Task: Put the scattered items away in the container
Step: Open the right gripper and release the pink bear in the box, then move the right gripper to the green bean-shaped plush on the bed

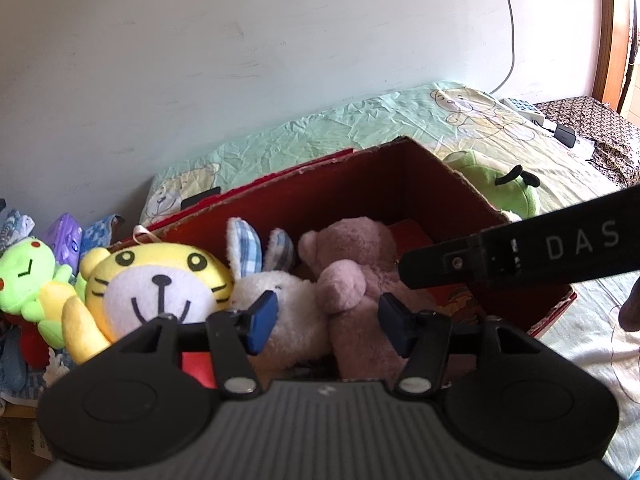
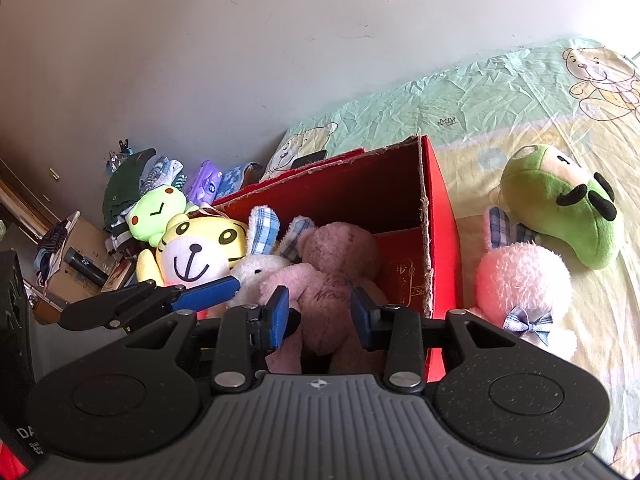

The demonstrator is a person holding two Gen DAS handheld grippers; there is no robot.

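Note:
A red cardboard box point(image 1: 360, 184) point(image 2: 440, 216) stands on the bed. Inside lie a yellow tiger plush point(image 1: 156, 280) point(image 2: 200, 252), a white bunny with plaid ears point(image 1: 280, 292) point(image 2: 260, 264) and a pink bear point(image 1: 352, 256) point(image 2: 336, 264). My left gripper point(image 1: 326, 320) is open above the bunny and bear. My right gripper point(image 2: 320, 316) is open around the bear's body, holding nothing. Outside the box on the sheet lie a pink bunny plush point(image 2: 520, 288) and a green plush point(image 2: 560, 204) point(image 1: 500, 184).
A light green frog plush point(image 1: 28, 276) point(image 2: 156, 212) and a clutter of clothes and boxes point(image 2: 80, 264) lie left of the box. The wall point(image 1: 280, 40) runs behind the bed. A remote and a black device point(image 1: 564, 134) lie at the far right.

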